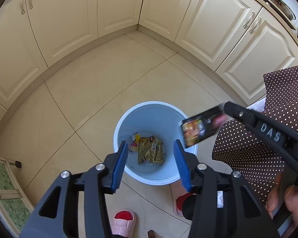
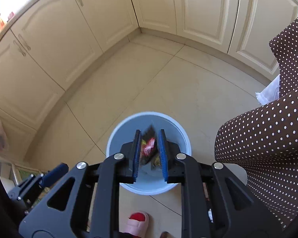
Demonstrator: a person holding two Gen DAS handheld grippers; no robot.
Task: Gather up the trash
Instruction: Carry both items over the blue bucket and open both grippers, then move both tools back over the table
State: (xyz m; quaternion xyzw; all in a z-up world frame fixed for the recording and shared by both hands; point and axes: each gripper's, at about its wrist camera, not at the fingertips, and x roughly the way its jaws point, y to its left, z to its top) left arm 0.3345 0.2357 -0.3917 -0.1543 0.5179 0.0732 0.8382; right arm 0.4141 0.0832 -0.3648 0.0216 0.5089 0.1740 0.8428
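A light blue bin stands on the tiled floor and holds a gold snack packet and small scraps. My left gripper is open and empty above the bin. In the left wrist view the right gripper comes in from the right, with a dark snack wrapper at its tip over the bin's right rim. In the right wrist view my right gripper hangs over the bin, its blue pads a little apart. The blurred wrapper sits between them, and I cannot tell if they touch it.
Cream kitchen cabinets wrap the corner behind the bin. The person's polka-dot skirt hangs at the right and pink slippers stand just below the bin. A pan sits on the counter at the top right.
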